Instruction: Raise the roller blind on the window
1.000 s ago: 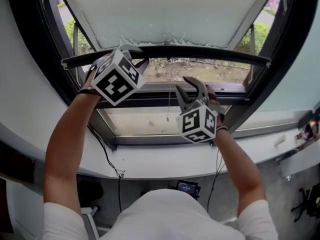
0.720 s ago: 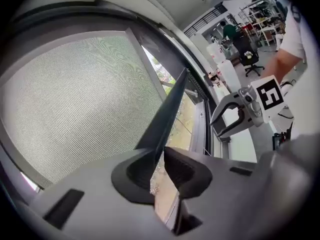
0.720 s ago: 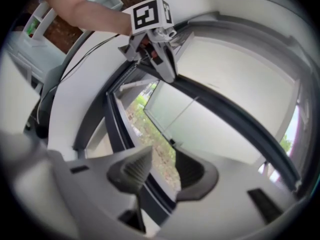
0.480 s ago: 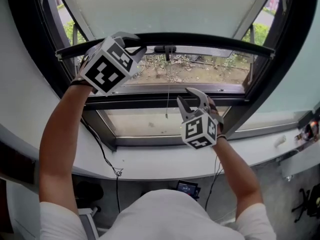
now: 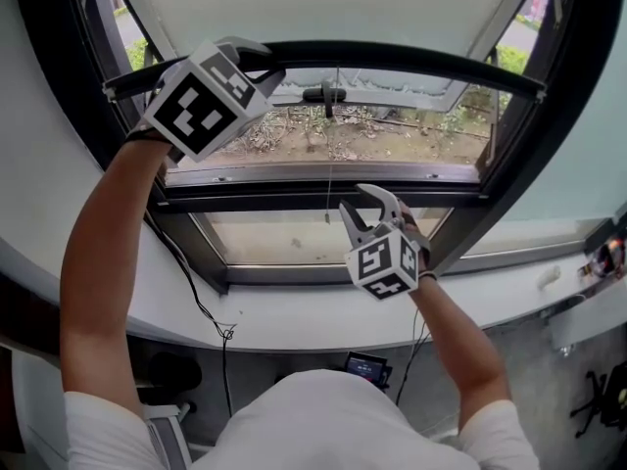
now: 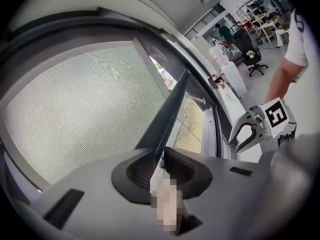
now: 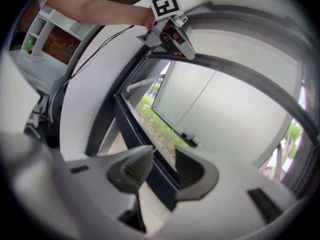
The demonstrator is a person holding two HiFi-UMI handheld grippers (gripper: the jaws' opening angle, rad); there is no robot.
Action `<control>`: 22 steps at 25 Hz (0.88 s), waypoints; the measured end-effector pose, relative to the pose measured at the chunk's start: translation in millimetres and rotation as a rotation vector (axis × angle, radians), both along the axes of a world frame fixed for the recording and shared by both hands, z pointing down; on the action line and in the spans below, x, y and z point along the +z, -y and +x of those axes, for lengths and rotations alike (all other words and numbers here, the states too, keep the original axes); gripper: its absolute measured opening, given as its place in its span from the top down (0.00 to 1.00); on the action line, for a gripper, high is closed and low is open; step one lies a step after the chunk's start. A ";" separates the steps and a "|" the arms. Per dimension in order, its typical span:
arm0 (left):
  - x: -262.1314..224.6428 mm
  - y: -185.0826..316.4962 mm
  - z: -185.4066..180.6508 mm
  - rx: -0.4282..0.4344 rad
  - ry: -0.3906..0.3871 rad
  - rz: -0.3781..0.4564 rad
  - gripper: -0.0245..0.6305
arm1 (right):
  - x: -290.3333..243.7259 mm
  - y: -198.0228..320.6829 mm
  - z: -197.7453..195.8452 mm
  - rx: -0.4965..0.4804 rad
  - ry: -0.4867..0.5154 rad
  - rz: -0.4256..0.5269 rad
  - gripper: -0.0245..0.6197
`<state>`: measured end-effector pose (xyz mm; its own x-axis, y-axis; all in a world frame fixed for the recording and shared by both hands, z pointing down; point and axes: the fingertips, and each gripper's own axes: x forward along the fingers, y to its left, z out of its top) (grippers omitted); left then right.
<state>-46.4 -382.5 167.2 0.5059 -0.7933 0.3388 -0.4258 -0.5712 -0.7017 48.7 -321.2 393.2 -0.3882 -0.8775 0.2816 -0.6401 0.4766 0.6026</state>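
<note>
— Since you're standing nearer the window, tell me where the blind (image 5: 333,3) is.
— High up in the opening. Its pale cloth fills the top of the window, and the dark bottom bar (image 5: 392,57) runs across above the middle rail of the window frame (image 5: 255,202). Bare ground (image 5: 392,135) outside shows through the glass between the two.
— And the left claw?
— The left claw (image 5: 263,65) is up at the left end of that bar, on an arm stretched high. Its jaws are closed on the bar. Seen along the jaws, the bar's edge passes straight between the two ribbed pads, which pinch it, and the meshy cloth spreads out to one side.
— What about the other one?
— The right claw (image 5: 358,199) sits lower, in front of the lower pane and well apart from the bar. Its jaws stand apart, with nothing clamped between them.
— Isn't the cord there?
— A thin cord (image 5: 330,179) hangs down from about the middle of the bar and ends just to the left of that claw. It may brush one pad, but it's too fine for me to be sure. It isn't pinched.
— Anything else in front of you?
— A white sill (image 5: 294,321) curves under the window, and a black cable (image 5: 201,302) trails down over its edge
</note>
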 end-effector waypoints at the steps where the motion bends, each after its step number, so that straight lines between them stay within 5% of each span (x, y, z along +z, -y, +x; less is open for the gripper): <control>1: -2.6 0.1 -0.1 -0.001 0.002 0.005 0.85 | 2.1 -0.6 -0.2 -0.002 -0.001 -0.006 0.75; 11: -78.3 -3.7 5.9 0.025 -0.073 0.097 0.85 | 12.9 -1.4 -9.2 -0.028 -0.002 -0.040 0.75; 17: -83.2 1.3 1.8 -0.022 0.036 0.146 0.86 | 23.3 3.1 -16.7 -0.042 0.012 -0.083 0.75; 22: -81.8 1.0 3.1 -0.018 0.037 0.140 0.86 | 35.3 -8.1 -51.4 -0.225 0.254 -0.285 0.75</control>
